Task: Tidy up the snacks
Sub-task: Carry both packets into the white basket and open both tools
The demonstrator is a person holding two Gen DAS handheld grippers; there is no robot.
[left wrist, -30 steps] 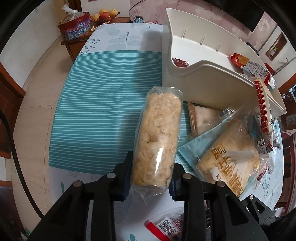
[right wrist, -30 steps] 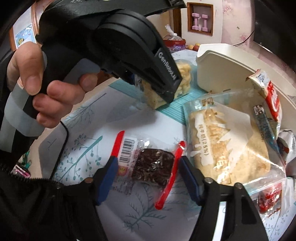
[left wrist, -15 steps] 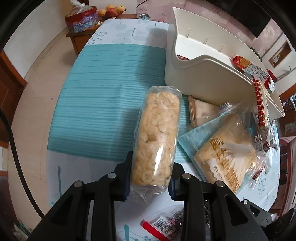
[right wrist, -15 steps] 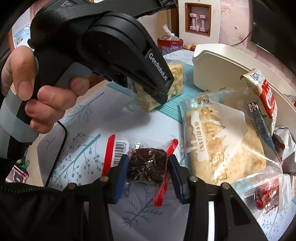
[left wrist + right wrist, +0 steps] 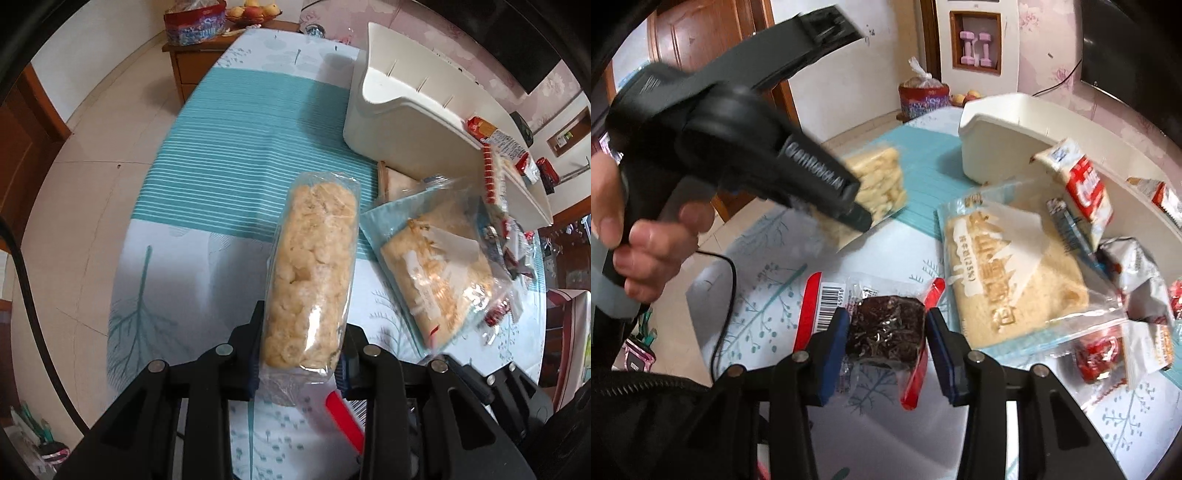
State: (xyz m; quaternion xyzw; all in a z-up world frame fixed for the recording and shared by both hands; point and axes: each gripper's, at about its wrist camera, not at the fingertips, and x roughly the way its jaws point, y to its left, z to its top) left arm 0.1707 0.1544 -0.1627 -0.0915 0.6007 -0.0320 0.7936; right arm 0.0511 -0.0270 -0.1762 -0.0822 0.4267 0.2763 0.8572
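Observation:
My left gripper (image 5: 300,343) is shut on a clear-wrapped puffed rice bar (image 5: 314,269), held off the table and pointing toward the white bin (image 5: 399,122). In the right wrist view that same rice bar (image 5: 879,188) shows behind the left gripper's body, which a hand (image 5: 639,236) holds. My right gripper (image 5: 884,341) is shut on a dark snack in a clear wrapper with red edges (image 5: 886,332), lifted a little above the tablecloth. A large bread bag (image 5: 1012,269) lies just right of it.
The white bin (image 5: 997,144) stands on the teal striped cloth (image 5: 240,155). Several small red and white packets (image 5: 1086,192) lean against it and pile at the right. A bread bag (image 5: 436,273) lies beside the rice bar. A cable (image 5: 720,317) trails over the table's left edge.
The right gripper's jaws closed on the dark snack and raised it slightly. The left gripper carried the rice bar up and sideways, so the bin now sits further right in its view.

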